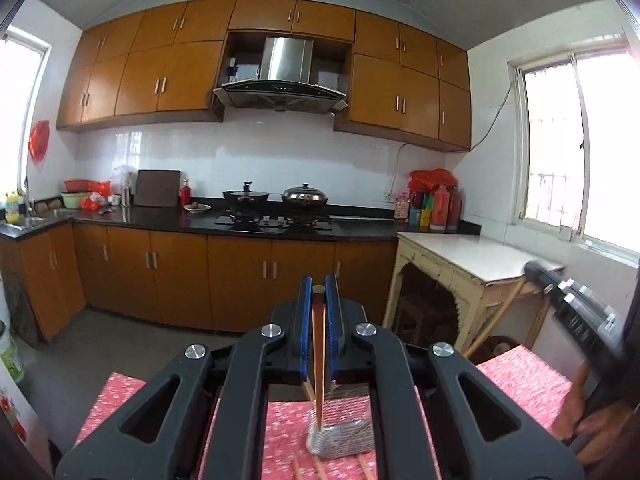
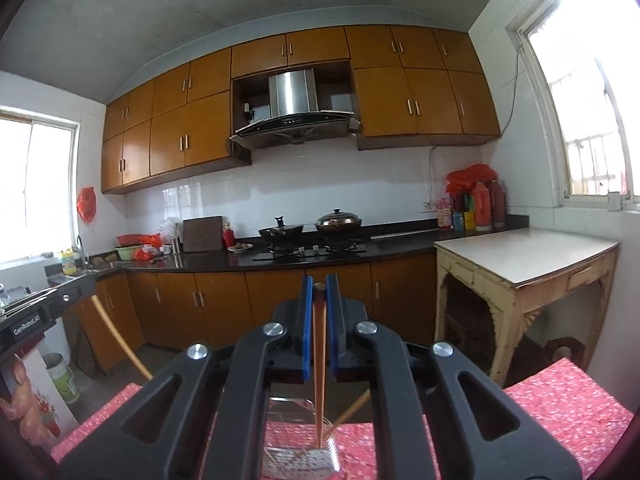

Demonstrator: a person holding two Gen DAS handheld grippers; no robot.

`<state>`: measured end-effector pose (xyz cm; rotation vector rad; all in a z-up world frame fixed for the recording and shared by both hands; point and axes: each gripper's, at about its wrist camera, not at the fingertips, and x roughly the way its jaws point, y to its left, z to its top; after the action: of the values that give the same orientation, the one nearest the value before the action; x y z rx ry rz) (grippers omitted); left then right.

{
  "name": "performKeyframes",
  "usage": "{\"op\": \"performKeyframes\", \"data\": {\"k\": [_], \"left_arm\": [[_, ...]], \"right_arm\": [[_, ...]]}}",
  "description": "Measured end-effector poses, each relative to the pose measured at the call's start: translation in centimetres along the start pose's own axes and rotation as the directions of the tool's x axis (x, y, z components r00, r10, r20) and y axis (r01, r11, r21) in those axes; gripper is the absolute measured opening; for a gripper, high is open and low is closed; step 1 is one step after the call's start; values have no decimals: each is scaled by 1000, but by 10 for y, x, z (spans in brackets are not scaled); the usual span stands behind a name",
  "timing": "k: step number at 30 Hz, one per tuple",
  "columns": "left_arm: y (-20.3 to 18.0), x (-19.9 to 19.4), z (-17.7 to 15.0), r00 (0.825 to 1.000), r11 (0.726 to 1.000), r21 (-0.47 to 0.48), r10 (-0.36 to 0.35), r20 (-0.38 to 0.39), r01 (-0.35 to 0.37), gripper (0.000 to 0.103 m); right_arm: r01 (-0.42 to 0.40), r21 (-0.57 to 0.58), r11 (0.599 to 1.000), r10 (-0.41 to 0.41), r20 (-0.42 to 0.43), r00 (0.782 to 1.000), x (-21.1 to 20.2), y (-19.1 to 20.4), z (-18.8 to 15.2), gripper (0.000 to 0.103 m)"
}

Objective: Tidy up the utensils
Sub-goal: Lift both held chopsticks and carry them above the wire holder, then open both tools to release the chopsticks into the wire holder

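My left gripper is shut on a brown chopstick that hangs down with its tip in a silvery, ribbed utensil holder on the red patterned tablecloth. Two or three loose chopsticks lie in front of the holder. My right gripper is shut on another chopstick, whose lower end reaches into the clear holder. A second chopstick leans out of the holder to the right. Each gripper shows blurred at the edge of the other's view, with a stick slanting down from it.
A beige side table with a white top stands to the right. Beyond it runs a black kitchen counter with a stove, two lidded pots and red bottles. A hand shows at the right edge of the left wrist view.
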<state>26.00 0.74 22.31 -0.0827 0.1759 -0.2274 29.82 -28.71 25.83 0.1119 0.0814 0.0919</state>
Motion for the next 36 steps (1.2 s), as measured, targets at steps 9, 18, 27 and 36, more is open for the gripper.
{"op": "performKeyframes", "data": {"k": [9,18,27,36], "left_arm": [[-11,52,-9,998,1000,-6,24,-56,-25,7],[-6,100,-35,987,999,-3,53,-153,-54,7],[-5,121,-48,978,998,-3,66,-197,-68,7],[-3,134,-55,969,996,13,91,-232,-90,7]], "right_arm": [[-20,14,1000,21,-80,997,58,13,-17,8],[-26,38,999,33,-205,978,111,7,-52,8],[-9,58,998,26,-282,959,140,-4,-71,8],[25,52,998,-6,-329,944,153,-12,-87,9]]}}
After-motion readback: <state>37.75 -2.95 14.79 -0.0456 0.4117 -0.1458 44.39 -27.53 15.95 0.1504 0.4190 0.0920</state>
